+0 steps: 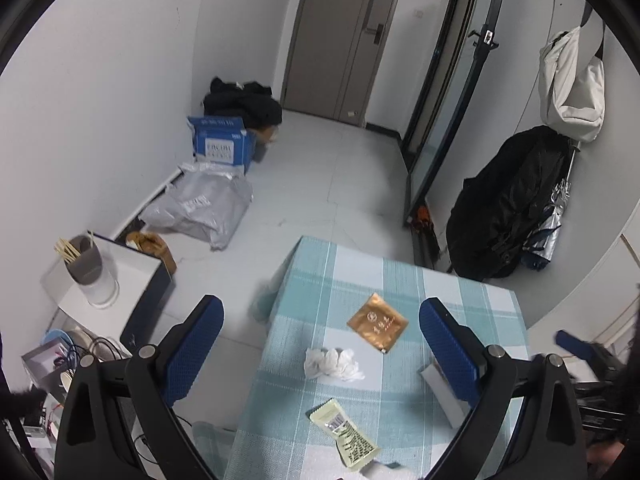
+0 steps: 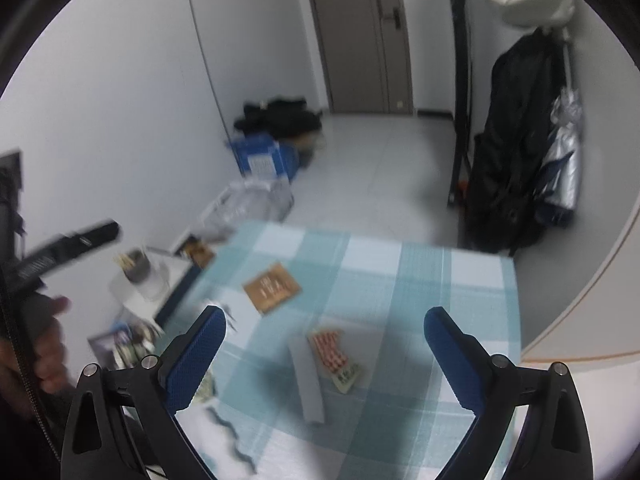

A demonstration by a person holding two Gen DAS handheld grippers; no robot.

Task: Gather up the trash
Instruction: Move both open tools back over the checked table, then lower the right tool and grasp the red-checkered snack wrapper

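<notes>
On the checked tablecloth (image 1: 352, 276) lie a gold foil packet (image 1: 377, 322), a crumpled white tissue (image 1: 333, 364), a pale yellow wrapper (image 1: 345, 433) and a grey-white box (image 1: 442, 394) partly behind my left gripper's right finger. My left gripper (image 1: 320, 332) hangs open above them, holding nothing. The blurred right wrist view shows the gold packet (image 2: 272, 288), the grey box (image 2: 307, 380) and a red-checked wrapper (image 2: 334, 354) beside it. My right gripper (image 2: 325, 342) is open and empty above the box and red wrapper.
A side table (image 1: 120, 280) with a cup of sticks (image 1: 82, 258) stands left of the table. On the floor lie a blue carton (image 1: 222, 144), grey plastic bags (image 1: 200, 208) and dark clothes (image 1: 244, 106). A black bag (image 1: 508, 204) leans at the right. A hand (image 2: 48, 344) shows at left.
</notes>
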